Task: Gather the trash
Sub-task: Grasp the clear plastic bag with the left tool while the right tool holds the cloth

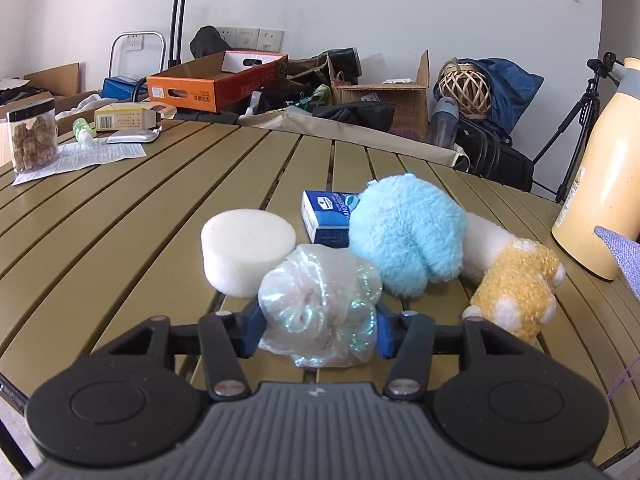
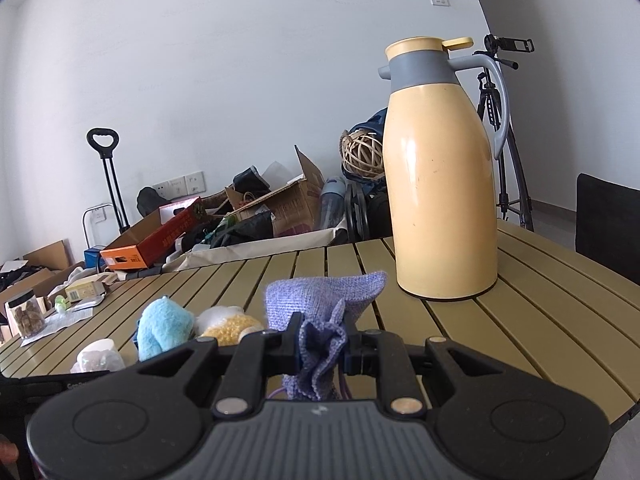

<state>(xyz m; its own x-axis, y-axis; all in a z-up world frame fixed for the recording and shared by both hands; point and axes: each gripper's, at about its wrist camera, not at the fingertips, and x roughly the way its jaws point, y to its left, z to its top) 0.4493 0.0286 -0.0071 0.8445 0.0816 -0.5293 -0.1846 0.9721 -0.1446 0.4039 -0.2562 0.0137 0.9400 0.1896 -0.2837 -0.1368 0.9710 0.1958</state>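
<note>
The left gripper (image 1: 318, 330) is clamped on a crumpled iridescent plastic wrapper (image 1: 320, 304) resting on the slatted table (image 1: 120, 240). Just ahead of it stand a white foam disc (image 1: 246, 250) to the left, a blue plush (image 1: 408, 236) to the right, a small blue box (image 1: 330, 216) behind, and a yellow plush (image 1: 520, 286) further right. The right gripper (image 2: 322, 346) pinches a bunched lilac knit cloth (image 2: 324, 304); beyond it to the right stands a yellow thermos jug (image 2: 442, 184). The cloth hides the right fingertips.
</note>
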